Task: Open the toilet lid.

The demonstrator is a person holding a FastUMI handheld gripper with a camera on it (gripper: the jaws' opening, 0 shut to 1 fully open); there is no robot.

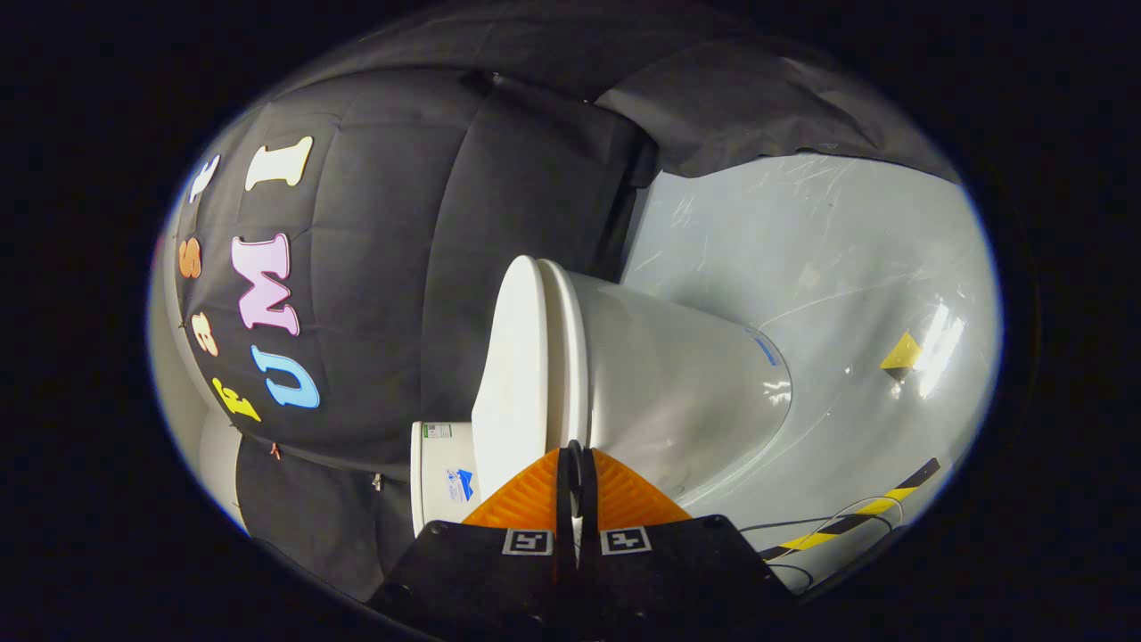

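Note:
The view is rolled on its side, so the white toilet (677, 392) lies across it with its bowl toward the grey floor. Its lid (513, 374) is down flat on the seat (570, 357). The cistern (441, 477) sits behind, against the black cloth wall. My gripper (575, 456) has its orange fingers (526, 499) pressed close together with only a thin dark slit between them. Their tips sit right at the rim where lid and seat meet. I cannot tell whether the rim is pinched between them.
Glossy grey floor (829, 267) spreads beyond the bowl. On it lie a yellow marker (902, 353), a yellow-and-black tape strip (856, 517) and a thin cable (820, 526). The black cloth wall (401, 267) stands close behind the toilet.

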